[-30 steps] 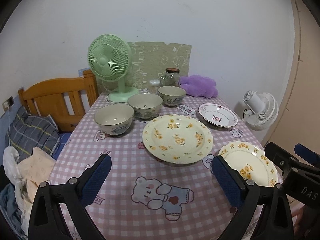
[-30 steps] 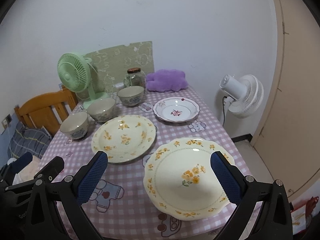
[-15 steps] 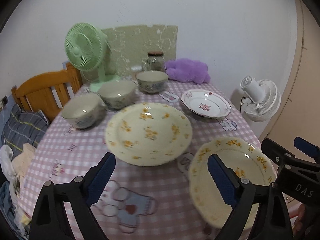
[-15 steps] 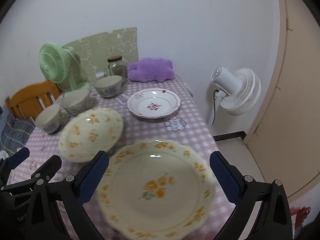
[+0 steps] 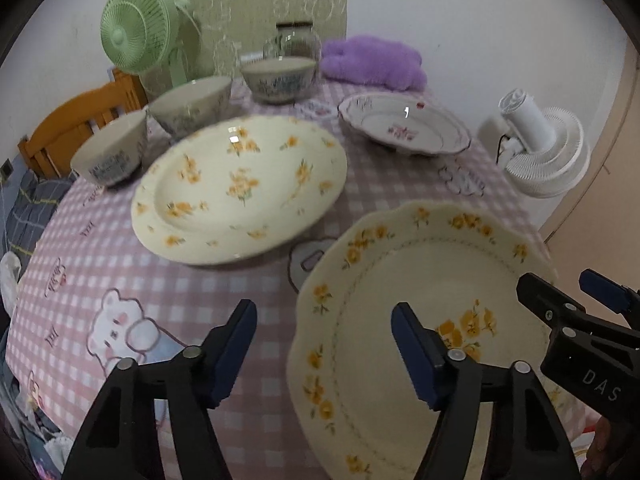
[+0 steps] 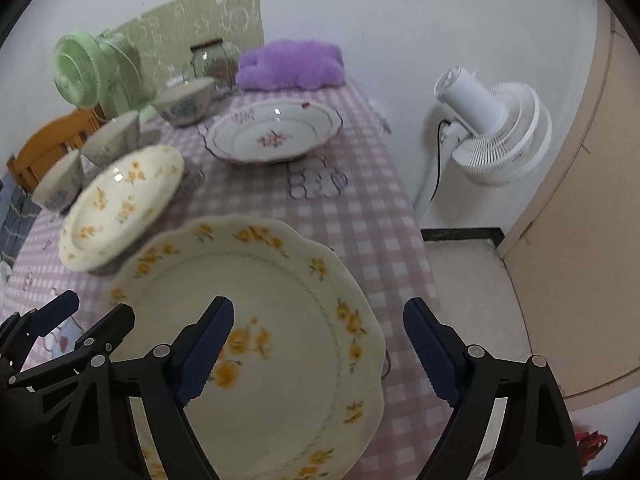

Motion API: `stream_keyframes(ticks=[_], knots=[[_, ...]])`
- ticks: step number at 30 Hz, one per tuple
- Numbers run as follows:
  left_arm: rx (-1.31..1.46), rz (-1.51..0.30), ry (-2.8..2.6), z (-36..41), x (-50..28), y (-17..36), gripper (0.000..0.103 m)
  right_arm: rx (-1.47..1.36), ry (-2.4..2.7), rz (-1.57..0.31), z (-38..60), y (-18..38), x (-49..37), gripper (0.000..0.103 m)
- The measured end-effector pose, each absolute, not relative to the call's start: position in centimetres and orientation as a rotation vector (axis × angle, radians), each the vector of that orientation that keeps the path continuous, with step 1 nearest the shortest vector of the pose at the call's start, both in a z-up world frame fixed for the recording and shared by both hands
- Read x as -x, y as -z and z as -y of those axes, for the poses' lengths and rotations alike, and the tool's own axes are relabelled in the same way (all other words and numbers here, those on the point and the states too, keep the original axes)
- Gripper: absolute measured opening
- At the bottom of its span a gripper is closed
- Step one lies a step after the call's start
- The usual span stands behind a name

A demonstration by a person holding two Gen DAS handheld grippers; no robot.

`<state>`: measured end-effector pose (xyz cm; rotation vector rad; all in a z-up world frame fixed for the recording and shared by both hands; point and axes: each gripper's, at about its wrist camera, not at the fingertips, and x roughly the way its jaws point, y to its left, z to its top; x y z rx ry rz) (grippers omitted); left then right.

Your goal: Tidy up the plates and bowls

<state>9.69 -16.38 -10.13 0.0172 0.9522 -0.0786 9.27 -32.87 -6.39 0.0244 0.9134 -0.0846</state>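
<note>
A scalloped cream plate [image 5: 420, 280] [image 6: 280, 288] with yellow flowers lies at the table's near right corner. My left gripper [image 5: 326, 352] straddles its left rim, jaws closing, pads not touching it. My right gripper [image 6: 318, 356] straddles its right rim, jaws also closing, pads clear of it. Behind lie a larger yellow-flowered plate [image 5: 240, 188] [image 6: 120, 204] and a white plate with pink flowers [image 5: 404, 128] [image 6: 276, 136]. Three bowls [image 5: 110, 156] [image 5: 192, 104] [image 5: 278, 78] stand in a row along the far left.
At the back of the pink checked tablecloth [image 5: 160, 280] stand a green fan [image 5: 136, 36], a glass jar [image 5: 296, 40] and a purple plush [image 5: 372, 62]. A white fan [image 6: 488, 128] stands on the floor past the right table edge. A wooden chair [image 5: 80, 120] is at the left.
Both grippers have come forward and down over the near scalloped plate, which now fills the lower part of each view. Both pairs of jaws have narrowed.
</note>
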Motion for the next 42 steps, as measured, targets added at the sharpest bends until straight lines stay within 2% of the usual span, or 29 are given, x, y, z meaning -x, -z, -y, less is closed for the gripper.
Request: stream_keyframes(ticks=[6,14,31,42], knots=[[-0.033,-1.018,0.084,17.5,-10.5,11.7,0.057,-0.028,0.059,-0.989,33.7,8.3,-10.7,0.077],[-0.025,-1.026,0.063,17.6,-10.8,12.0,0.057,-0.021,0.029,-1.054,33.7,9.9,-11.5,0.064],[-0.029,-1.035,0.12,16.7,-10.1,10.3,0.057,-0.031,0.056,-1.097,33.3,8.9,-11.4,0.064],[-0.007,-1.006,0.128,11.0,-9.9,8.4,0.057,-0.014,0.063,-1.061,28.2,6.4,-10.9,0.064]])
